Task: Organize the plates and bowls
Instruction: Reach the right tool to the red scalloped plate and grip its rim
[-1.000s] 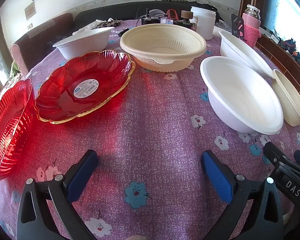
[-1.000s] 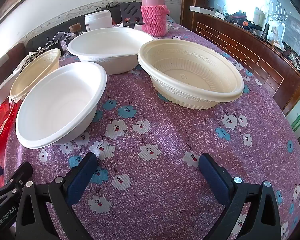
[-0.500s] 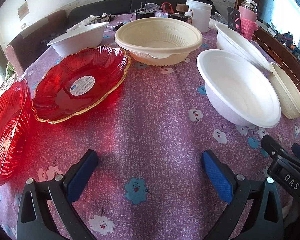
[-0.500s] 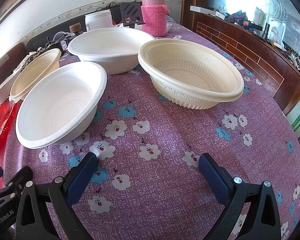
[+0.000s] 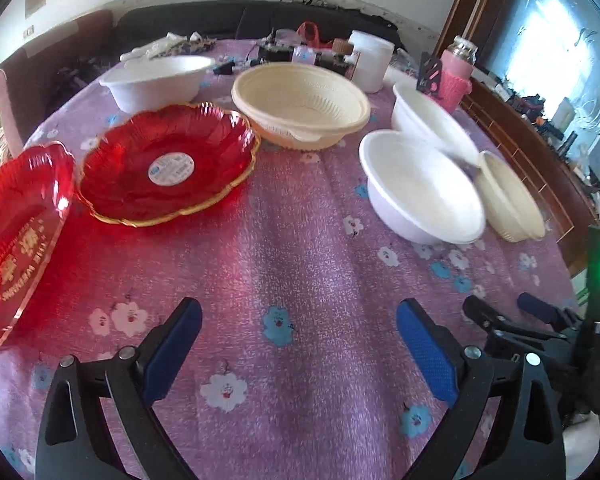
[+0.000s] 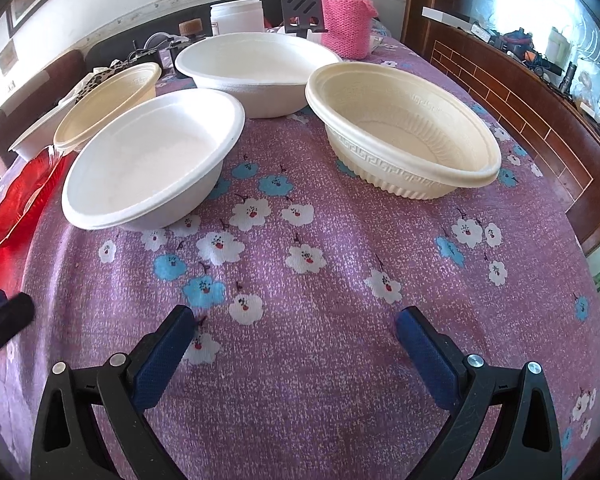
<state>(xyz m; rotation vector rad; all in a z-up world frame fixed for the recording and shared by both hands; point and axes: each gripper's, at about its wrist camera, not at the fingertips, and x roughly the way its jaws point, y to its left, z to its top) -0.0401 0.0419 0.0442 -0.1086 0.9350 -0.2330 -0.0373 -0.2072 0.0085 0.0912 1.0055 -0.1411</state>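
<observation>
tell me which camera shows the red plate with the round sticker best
The left wrist view: the red plate with the sticker lies whole and unobstructed, sticker and gold rim visible. The right wrist view shows only red slivers at its left edge; which red plate they belong to cannot be told.

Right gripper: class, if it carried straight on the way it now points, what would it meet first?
Probably the bare tablecloth. The right gripper is open, empty and angled downward. Both the white bowl and the cream bowl lie farther off, to either side.
</observation>
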